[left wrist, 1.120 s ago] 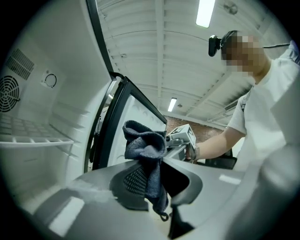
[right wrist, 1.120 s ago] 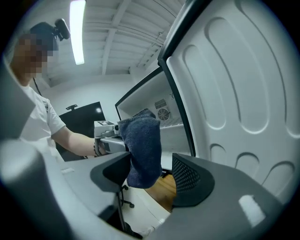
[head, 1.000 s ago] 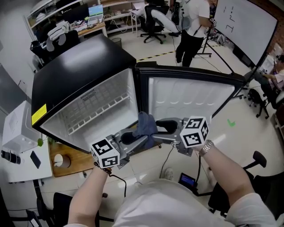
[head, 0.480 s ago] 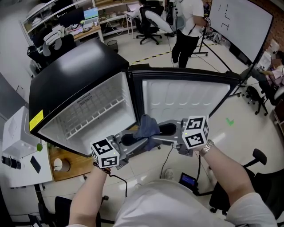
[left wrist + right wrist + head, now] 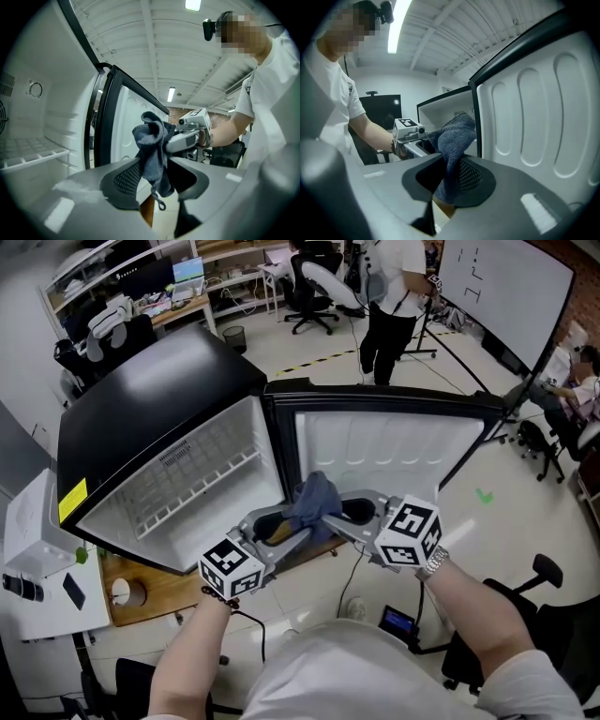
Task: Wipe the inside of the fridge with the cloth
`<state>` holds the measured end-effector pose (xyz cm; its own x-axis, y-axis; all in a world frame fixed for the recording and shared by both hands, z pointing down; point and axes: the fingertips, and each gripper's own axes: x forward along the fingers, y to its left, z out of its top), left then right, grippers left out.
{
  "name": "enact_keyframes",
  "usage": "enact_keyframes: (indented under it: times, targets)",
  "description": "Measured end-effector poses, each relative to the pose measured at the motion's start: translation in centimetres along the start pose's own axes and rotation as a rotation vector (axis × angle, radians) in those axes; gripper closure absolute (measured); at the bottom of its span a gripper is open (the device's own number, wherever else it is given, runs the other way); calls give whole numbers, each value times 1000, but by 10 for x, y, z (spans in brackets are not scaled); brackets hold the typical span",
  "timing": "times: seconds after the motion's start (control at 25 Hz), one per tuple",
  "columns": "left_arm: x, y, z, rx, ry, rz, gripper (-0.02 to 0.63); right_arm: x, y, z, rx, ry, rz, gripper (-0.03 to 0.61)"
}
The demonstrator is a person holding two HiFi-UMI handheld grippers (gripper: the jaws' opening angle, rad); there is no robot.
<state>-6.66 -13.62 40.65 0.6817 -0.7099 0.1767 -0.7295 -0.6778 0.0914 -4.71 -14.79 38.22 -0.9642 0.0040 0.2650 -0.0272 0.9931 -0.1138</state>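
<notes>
The black fridge (image 5: pixel 159 395) is open, and its white inside holds a wire shelf (image 5: pixel 199 479). In front of the opening, the left gripper (image 5: pixel 281 529) has just spread its jaws wide, and the blue cloth (image 5: pixel 314 501) hangs loosely between them. The right gripper (image 5: pixel 339 514) has just narrowed its jaws and pinches the cloth, near the open door (image 5: pixel 398 451).

Black box-shaped fridge (image 5: pixel 159 418) stands open, its white-lined door (image 5: pixel 394 451) swung out to the right. White wire shelf (image 5: pixel 197 479) sits inside the cabinet. Blue woven cloth (image 5: pixel 314 501) hangs before the hinge side, between cabinet and door. A standing person (image 5: pixel 394 296) is behind the fridge.
</notes>
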Motion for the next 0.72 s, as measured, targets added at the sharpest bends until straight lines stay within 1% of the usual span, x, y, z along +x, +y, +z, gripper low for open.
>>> enact_keyframes:
  times: [0.16, 0.28, 0.36, 0.52, 0.72]
  targets:
    - [-2, 18, -7, 13, 2, 114, 419, -6, -12, 15, -56, -43, -111, 520]
    - [-2, 30, -16, -3, 10, 191, 419, -9, -16, 33, -94, -83, -176, 520]
    - [1, 35, -26, -18, 26, 227, 419, -10, -16, 46, -111, -113, -210, 520]
    - [8, 44, -43, -25, 71, 301, 419, -11, -17, 70, -142, -166, -270, 520]
    - [20, 53, -52, -33, 104, 377, 419, -8, -19, 94, -157, -209, -339, 520]
